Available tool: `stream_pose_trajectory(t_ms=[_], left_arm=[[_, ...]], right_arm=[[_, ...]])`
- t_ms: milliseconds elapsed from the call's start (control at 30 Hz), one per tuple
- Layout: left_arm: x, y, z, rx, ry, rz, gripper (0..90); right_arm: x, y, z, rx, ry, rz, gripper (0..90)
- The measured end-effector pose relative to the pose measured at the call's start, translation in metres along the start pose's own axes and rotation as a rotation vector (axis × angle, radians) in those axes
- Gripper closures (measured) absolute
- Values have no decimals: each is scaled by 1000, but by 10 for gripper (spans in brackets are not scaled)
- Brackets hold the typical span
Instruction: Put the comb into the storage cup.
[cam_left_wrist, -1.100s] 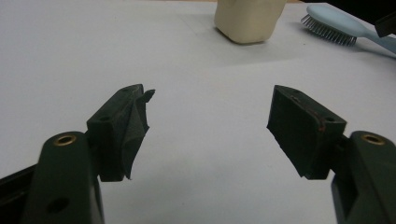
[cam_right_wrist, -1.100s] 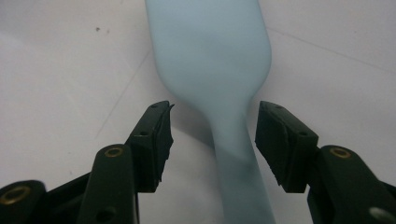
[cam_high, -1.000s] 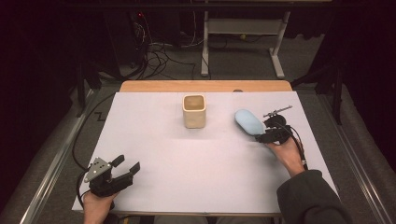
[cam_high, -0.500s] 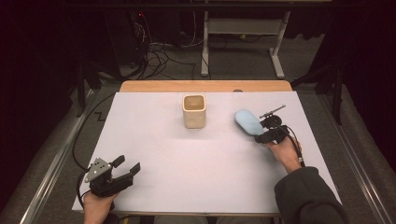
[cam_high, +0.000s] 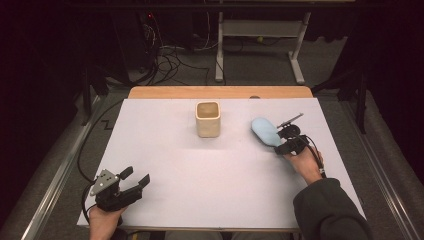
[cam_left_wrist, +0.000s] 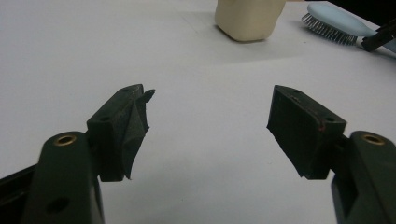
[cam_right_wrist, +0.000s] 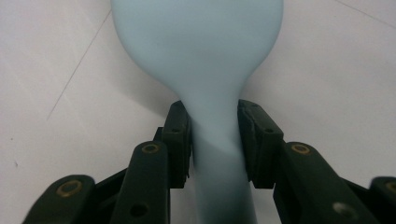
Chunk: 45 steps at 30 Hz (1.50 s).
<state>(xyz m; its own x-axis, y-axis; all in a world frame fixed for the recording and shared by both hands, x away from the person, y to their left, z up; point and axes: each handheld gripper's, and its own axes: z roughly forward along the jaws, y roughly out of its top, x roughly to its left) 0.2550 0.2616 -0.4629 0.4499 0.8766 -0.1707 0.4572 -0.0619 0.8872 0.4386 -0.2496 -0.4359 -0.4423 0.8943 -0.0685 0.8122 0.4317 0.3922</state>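
Right gripper (cam_right_wrist: 214, 140) had just been closing, and the right gripper view showed its jaws clamped on the narrow handle of the pale blue hairbrush (cam_right_wrist: 201, 60), pads against both sides of the neck; the brush back read as smooth matte plastic, flaring into a rounded oval head. High view placed that brush (cam_high: 266, 132) on the right side of the white surface (cam_high: 200, 190), bristles down, head angled toward the cup (cam_high: 208, 119), with the right gripper (cam_high: 285, 145) at its handle end and the person's hand (cam_high: 304, 164) and dark sleeve behind it. Bristles weren't visible from there; the left gripper view caught them from the side, a row of fine dark pins under the blue head of the brush (cam_left_wrist: 334, 23). Same view showed the cup (cam_left_wrist: 247, 18) as a cream, soft-cornered squarish block with a matte finish, while the high view showed its open top and hollow inside. Left gripper (cam_left_wrist: 210, 126) stood wide with nothing between the jaws, black blocky pads, one with a torn, ragged liner edge. High view had the left gripper (cam_high: 135, 184) at the surface's near left corner, well apart from the cup and brush.
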Motion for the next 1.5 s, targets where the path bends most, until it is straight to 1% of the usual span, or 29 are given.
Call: stream_pose_trajectory(t_ms=[200,333,533,633,800,833,1033,1333,1500], left_arm=[[0,0,0,0,-2,1,292],[0,0,0,0,-2,2,292],[0,0,0,0,-2,3,292],[0,0,0,0,-3,2,292],[-1,0,1,1,-2,3,292],[-1,0,1,1,-2,3,292],[0,0,0,-2,-2,1,292],[-1,0,0,-1,-2,4,292],[-1,0,0,-2,-3,3,292]], right_arm=[[0,1,0,9,7,0,687],[2,3,0,25,-5,-20,697],[2,6,0,50,-4,-25,702],[3,7,0,49,-8,-36,703],[2,7,0,48,-1,-33,704],[3,7,-1,49,-6,-35,704],[3,6,-3,32,2,-40,706],[-1,3,-14,-7,26,-47,706],[0,2,-19,-29,27,-50,707]])
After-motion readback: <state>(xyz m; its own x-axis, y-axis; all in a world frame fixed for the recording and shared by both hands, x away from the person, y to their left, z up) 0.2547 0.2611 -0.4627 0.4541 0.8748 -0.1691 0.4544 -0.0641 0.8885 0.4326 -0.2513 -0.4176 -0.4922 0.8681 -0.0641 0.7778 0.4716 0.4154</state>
